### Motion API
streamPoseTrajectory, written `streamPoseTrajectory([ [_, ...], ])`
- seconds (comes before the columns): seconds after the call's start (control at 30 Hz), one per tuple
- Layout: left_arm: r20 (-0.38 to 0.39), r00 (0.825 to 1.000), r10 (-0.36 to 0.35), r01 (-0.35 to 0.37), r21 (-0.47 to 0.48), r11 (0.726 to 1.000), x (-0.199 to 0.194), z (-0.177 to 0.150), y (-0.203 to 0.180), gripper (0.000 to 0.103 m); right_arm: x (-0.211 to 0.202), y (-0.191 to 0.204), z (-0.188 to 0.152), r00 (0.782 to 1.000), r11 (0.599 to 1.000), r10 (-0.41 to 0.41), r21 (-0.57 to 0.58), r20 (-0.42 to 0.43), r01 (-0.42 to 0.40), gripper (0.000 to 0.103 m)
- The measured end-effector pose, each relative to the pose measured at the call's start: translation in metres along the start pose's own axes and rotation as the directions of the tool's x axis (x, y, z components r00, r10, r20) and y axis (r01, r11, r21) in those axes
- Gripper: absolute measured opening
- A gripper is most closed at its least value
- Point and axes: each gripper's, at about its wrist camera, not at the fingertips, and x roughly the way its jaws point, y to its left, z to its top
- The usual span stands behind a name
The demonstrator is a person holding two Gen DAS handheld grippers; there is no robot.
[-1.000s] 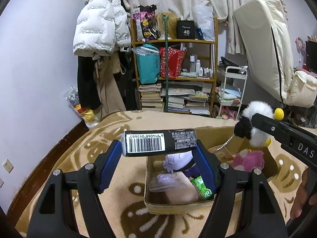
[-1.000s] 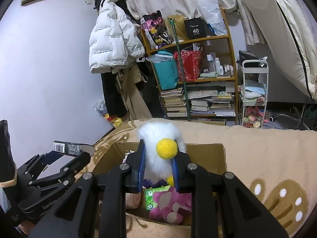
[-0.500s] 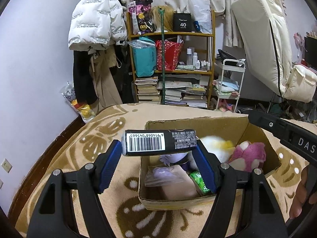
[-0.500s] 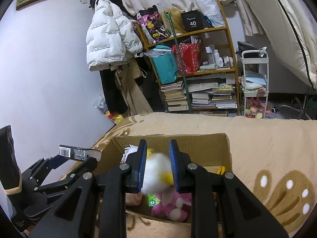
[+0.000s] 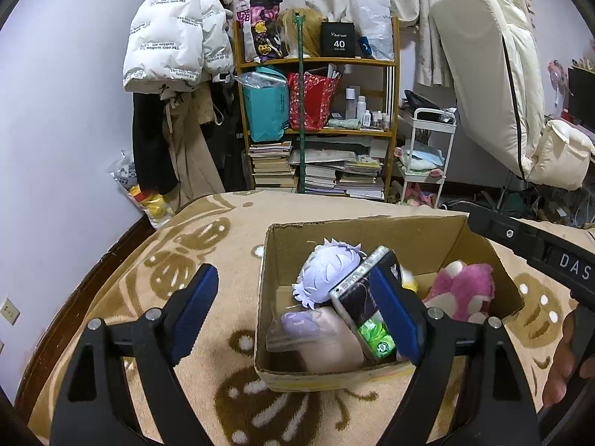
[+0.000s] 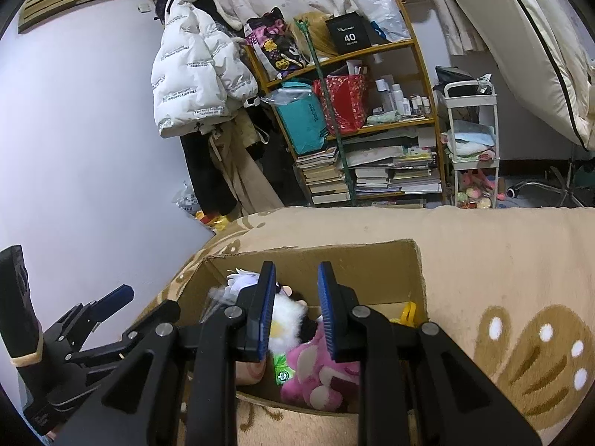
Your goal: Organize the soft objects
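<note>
A cardboard box (image 5: 372,225) stands on a beige patterned blanket (image 5: 208,230). In it lie a lavender plush (image 5: 329,273), a pink plush (image 5: 465,290), a green packet (image 5: 375,338) and a black packet (image 5: 362,293) falling beside my left gripper's right finger. My left gripper (image 5: 297,308) is open and empty above the box's left edge. My right gripper (image 6: 295,312) is open and empty over the box (image 6: 372,260), above a white plush with a yellow beak (image 6: 284,319) and the pink plush (image 6: 316,371).
A wooden shelf (image 5: 319,119) with books and bags stands behind the bed, next to a hanging white jacket (image 5: 171,37) and a white cart (image 5: 424,156). A folded mattress (image 5: 494,74) leans at the right. The wall is at the left.
My left gripper opened and let the black packet drop into the box. My right gripper opened and released the white plush, which now lies in the box.
</note>
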Motion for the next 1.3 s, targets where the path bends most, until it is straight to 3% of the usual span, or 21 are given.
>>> streamPoseTrajectory([
  [0.13, 0.000, 1.000, 0.009, -0.009, -0.009, 1.000, -0.009, -0.001, 0.001, 0.090, -0.005, 0.000, 0.000, 1.000, 1.000, -0.010, -0.011, -0.003, 0.010, 0.025],
  [0.27, 0.013, 0.999, 0.030, -0.030, -0.033, 0.999, -0.027, 0.000, 0.006, 0.094, -0.024, -0.003, 0.001, 0.999, 0.999, -0.022, -0.031, 0.027, 0.023, 0.045],
  [0.33, 0.025, 0.999, 0.043, -0.042, -0.042, 0.998, -0.039, 0.000, 0.009, 0.096, -0.035, -0.003, 0.005, 0.999, 0.999, -0.014, -0.036, 0.044, 0.016, 0.046],
  [0.47, 0.057, 0.996, 0.070, -0.067, -0.052, 0.996, -0.066, 0.002, 0.017, 0.099, -0.055, 0.003, 0.010, 0.997, 0.998, -0.020, -0.065, 0.075, 0.025, 0.064],
  [0.53, 0.072, 0.995, 0.071, -0.068, -0.054, 0.996, -0.077, 0.004, 0.019, 0.099, -0.064, 0.007, 0.013, 0.996, 0.997, -0.019, -0.073, 0.088, 0.026, 0.066],
  [0.63, 0.100, 0.991, 0.085, -0.079, -0.060, 0.995, -0.096, 0.006, 0.021, 0.100, -0.077, 0.012, 0.017, 0.994, 0.996, -0.025, -0.079, 0.109, 0.034, 0.081],
  [0.87, 0.144, 0.984, 0.105, -0.093, -0.085, 0.992, -0.130, 0.011, 0.026, 0.102, -0.109, 0.026, 0.023, 0.988, 0.993, -0.018, -0.113, 0.153, 0.035, 0.099],
  [1.3, 0.211, 0.971, 0.115, -0.102, -0.072, 0.992, -0.183, 0.008, 0.020, 0.102, -0.158, 0.037, 0.022, 0.977, 0.987, -0.030, -0.147, 0.211, 0.062, 0.103],
])
